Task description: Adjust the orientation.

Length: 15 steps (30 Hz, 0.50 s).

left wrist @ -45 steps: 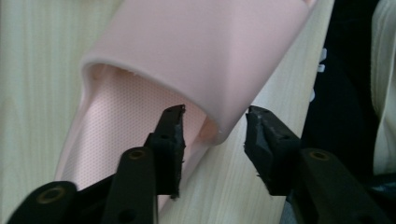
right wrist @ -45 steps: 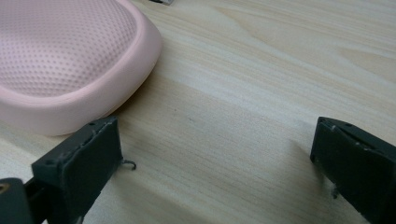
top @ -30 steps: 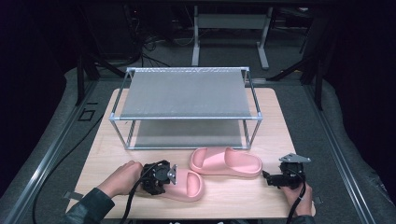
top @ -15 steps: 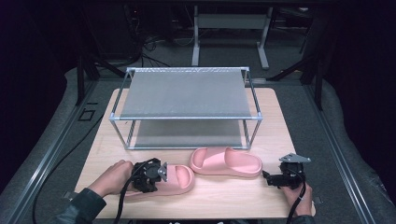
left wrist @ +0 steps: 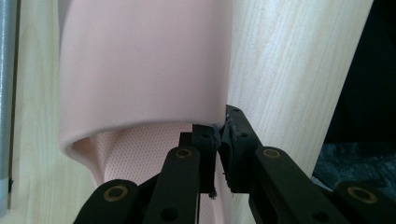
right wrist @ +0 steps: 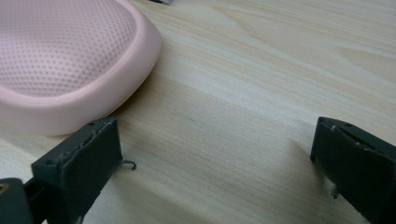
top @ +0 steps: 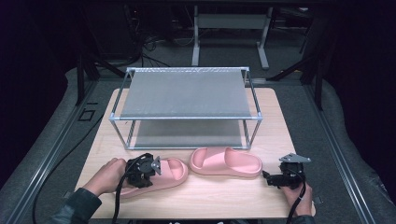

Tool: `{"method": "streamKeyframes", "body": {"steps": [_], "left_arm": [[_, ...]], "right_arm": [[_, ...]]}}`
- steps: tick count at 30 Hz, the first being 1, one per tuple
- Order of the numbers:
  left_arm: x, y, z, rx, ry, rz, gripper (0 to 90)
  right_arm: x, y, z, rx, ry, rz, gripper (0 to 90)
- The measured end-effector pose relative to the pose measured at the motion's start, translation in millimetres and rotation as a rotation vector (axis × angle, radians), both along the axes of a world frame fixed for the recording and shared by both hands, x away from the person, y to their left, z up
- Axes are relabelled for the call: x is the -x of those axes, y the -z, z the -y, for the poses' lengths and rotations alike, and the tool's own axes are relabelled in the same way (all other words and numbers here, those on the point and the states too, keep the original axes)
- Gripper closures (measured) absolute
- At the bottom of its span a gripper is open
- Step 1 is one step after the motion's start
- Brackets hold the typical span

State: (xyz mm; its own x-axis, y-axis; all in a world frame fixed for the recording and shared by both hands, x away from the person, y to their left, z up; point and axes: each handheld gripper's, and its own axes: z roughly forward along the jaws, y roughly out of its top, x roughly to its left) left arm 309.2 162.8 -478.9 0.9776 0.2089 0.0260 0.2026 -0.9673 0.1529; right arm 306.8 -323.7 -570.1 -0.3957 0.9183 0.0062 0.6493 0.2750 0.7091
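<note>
We've just dragged the left slipper (top: 161, 173) toward 9 o'clock w/ left gripper (left wrist: 218, 135) clenched on its strap; right gripper (right wrist: 215, 154) released, idle.

The wooden table (top: 196, 196) is evenly lit from above while everything around it falls into near-black, so the floor and frames behind it are barely readable. The wire rack (top: 187, 93) throws a soft shadow onto the table beneath it. The high view is grainy and slightly soft. In the left gripper view the pink slipper (left wrist: 144, 65) sits close, bright and somewhat blurred; in the right gripper view the table grain is sharp, with faint shadows beside the jaws
</note>
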Motion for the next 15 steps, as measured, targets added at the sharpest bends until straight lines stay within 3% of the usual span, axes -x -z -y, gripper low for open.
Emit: {"method": "streamKeyframes", "body": {"steps": [15], "left_arm": [[-5.3, -6.4, -2.3, 0.021, -0.099, 0.015, 84.8]], "right_arm": [[0.2, 0.0, -0.4, 0.005, 0.008, 0.003, 1.5]]}}
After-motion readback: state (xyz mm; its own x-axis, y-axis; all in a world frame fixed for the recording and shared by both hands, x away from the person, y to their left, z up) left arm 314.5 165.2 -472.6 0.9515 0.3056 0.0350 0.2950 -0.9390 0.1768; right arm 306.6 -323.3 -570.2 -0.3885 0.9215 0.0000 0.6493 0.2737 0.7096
